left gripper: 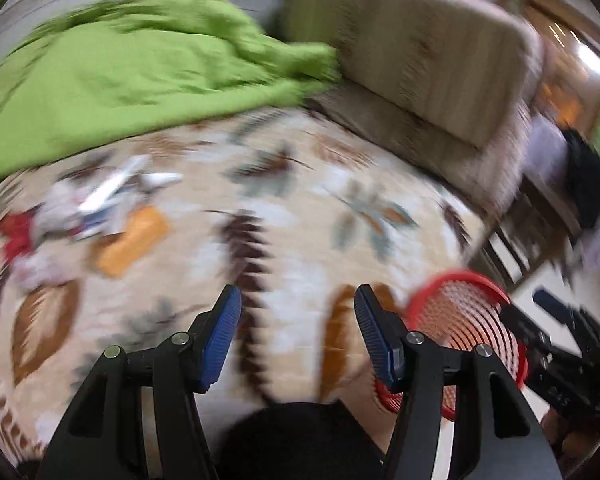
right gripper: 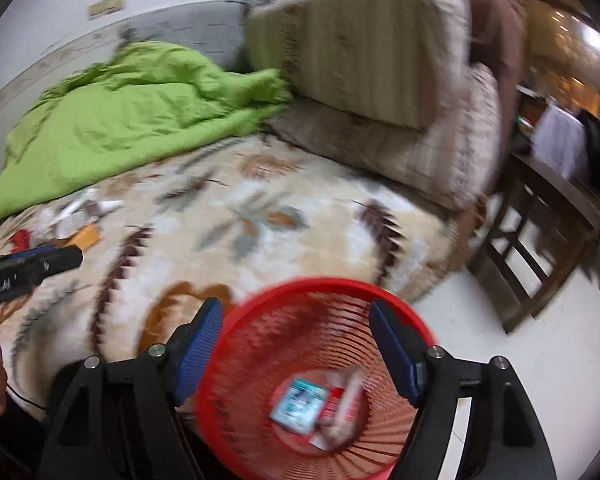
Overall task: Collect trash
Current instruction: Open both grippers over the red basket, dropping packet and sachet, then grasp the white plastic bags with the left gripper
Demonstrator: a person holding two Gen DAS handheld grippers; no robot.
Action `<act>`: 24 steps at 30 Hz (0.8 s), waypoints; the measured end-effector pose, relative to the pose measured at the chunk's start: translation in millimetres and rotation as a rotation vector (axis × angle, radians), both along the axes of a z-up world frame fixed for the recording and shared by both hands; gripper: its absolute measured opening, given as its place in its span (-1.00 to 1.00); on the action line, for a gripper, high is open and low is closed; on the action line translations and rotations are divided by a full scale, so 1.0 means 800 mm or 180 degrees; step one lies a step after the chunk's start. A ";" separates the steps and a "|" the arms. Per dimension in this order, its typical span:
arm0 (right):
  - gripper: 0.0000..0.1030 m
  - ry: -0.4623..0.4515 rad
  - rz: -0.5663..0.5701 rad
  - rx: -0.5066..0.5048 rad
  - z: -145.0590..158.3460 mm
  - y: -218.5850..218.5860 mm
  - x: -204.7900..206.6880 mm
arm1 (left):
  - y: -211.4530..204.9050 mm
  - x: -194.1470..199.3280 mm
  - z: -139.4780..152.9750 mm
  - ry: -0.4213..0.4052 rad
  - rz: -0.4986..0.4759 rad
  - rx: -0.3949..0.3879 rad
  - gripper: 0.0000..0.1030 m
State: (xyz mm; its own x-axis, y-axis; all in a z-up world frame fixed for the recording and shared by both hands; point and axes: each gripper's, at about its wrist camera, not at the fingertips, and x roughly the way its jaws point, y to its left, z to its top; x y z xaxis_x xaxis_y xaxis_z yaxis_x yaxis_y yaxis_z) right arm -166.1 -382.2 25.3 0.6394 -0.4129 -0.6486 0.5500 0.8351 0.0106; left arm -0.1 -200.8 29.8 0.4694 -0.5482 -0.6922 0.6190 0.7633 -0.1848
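Red mesh fills the bottom of the right wrist view: the red basket [right gripper: 316, 364] stands on the pale floor at the edge of the bed, right under the right tool [right gripper: 296, 344], whose blue pads are spread wide with nothing between them. Down in the bottom of the basket lie a small teal-and-white packet [right gripper: 299, 403] and a red-and-white wrapper [right gripper: 340, 408], so part of the job looks done. Over in the left wrist view, the left tool [left gripper: 298, 336] hangs over the patterned blanket [left gripper: 292, 208], its pads parted about halfway and empty too. And there's the rest of the litter, well off to its left: a loose heap of trash [left gripper: 88, 216] near the green duvet [left gripper: 132, 76], with white crumpled paper, a red scrap [left gripper: 18, 232] and a flat orange piece [left gripper: 134, 240]. The blur hides finer detail, so what each bit is, I cannot tell.

How will this stuff behave? My guess is light, soft and crushable, nothing fragile, nothing that needs force. The crumpled paper should give a raised fold to pinch, the easy pick. The flat orange piece looks trickier: it lies flush on a plush blanket, so the pads will likely want an edge or corner, pressing into the pile a little. Loose wrappers may be slick and can slip or flutter free on the way to the basket, so a firm close on a bunched part seems wisest
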 end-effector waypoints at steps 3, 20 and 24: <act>0.54 -0.0025 0.0340 -0.0008 0.004 0.033 0.028 | 0.058 0.021 -0.003 0.0134 0.0345 -0.0042 0.12; 0.54 0.0019 0.1677 0.0681 -0.001 0.161 0.156 | 0.246 0.202 -0.042 0.0216 0.0910 0.0500 0.13; 0.54 0.0084 0.1724 0.0673 -0.008 0.167 0.157 | 0.235 0.266 -0.064 0.0358 0.0732 0.0323 0.13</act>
